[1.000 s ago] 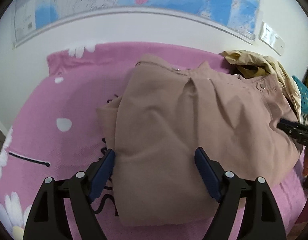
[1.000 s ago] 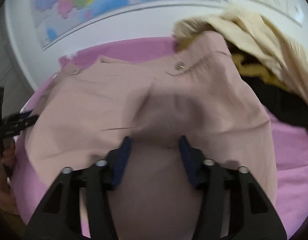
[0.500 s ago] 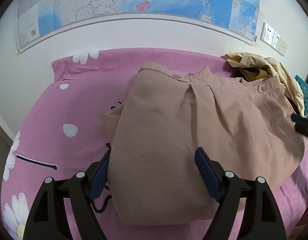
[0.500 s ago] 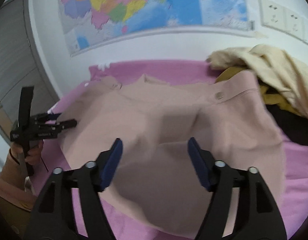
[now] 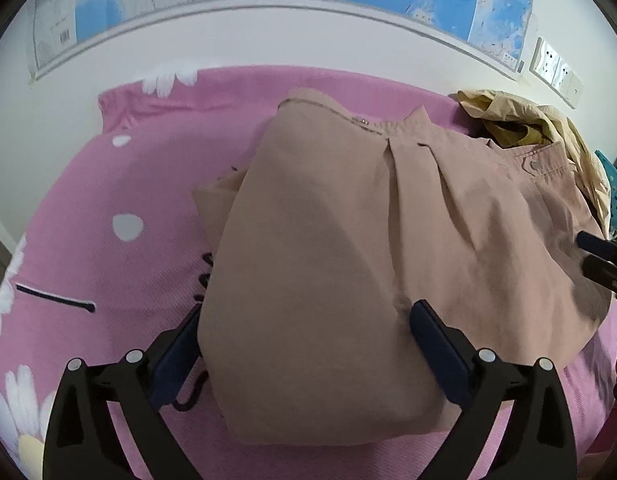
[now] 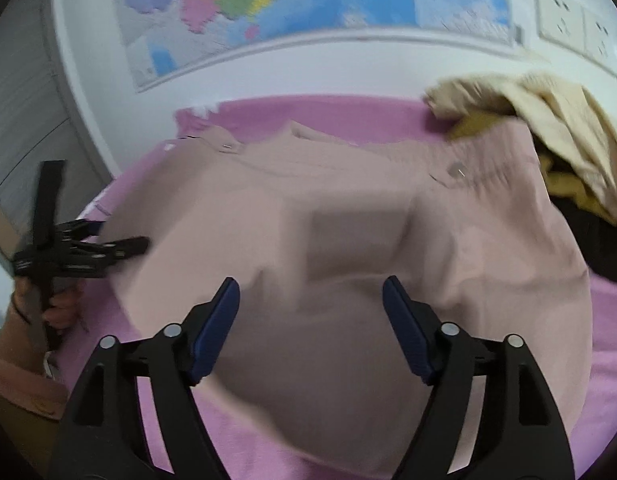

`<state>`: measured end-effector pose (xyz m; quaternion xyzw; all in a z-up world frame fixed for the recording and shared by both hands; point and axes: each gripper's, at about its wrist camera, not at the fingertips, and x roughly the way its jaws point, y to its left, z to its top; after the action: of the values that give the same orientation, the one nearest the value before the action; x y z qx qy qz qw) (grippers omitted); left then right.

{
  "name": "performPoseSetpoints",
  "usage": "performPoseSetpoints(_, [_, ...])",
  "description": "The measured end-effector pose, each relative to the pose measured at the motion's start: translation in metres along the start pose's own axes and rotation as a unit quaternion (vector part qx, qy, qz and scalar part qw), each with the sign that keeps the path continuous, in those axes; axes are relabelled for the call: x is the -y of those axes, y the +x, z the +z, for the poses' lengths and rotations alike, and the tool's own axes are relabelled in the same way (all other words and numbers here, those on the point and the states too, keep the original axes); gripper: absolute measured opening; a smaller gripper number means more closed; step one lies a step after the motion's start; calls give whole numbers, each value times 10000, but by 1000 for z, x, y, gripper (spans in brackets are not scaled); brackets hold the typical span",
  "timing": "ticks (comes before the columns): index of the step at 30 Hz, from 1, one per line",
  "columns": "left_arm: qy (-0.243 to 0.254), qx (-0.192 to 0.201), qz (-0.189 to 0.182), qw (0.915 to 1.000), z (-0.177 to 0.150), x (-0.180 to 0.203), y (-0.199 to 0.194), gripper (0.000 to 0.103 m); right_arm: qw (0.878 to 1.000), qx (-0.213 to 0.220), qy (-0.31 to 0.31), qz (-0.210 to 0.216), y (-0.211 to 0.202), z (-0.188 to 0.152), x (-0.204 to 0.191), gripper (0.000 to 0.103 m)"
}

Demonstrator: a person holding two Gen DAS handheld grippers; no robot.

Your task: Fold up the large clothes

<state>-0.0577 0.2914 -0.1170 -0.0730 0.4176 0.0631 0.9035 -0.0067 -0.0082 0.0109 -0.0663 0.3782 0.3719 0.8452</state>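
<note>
Now I read this as the release after a fold: the dusty-pink garment (image 5: 348,264) lies doubled over on the pink flowered bed cover (image 5: 120,184), spread from the middle toward its right edge, and both tools are letting go. My left gripper (image 5: 304,340) has its jaws opening wide, the near hem lying between them with the pads apparently not pressing it. My right gripper (image 6: 310,320) is opening too, hovering over the cloth with nothing pinched. Next, I judge, comes picking fresh grip points on an edge for another fold. No containers are in play; a loose heap of tan clothes (image 6: 548,120) sits at the far right corner, touching the garment.
</note>
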Motion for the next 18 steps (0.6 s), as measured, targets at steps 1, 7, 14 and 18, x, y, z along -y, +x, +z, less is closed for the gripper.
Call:
performPoseSetpoints(1, [-43, -24, -41, 10000, 0, -1, 0, 96, 10000, 21, -74, 25, -2, 1, -4, 75])
performPoseSetpoints(7, [-261, 69, -163, 9995, -5, -8, -5, 96, 9973, 20, -633, 377, -1, 0, -39, 86])
performPoseSetpoints(14, [-296, 220, 139, 9992, -8, -3, -16, 96, 9867, -100, -1551, 475, 12, -10, -85, 92])
performPoseSetpoints(18, [-279, 274, 267, 9989, -10, 0, -22, 96, 9804, -219, -1932, 308, 21, -20, -100, 92])
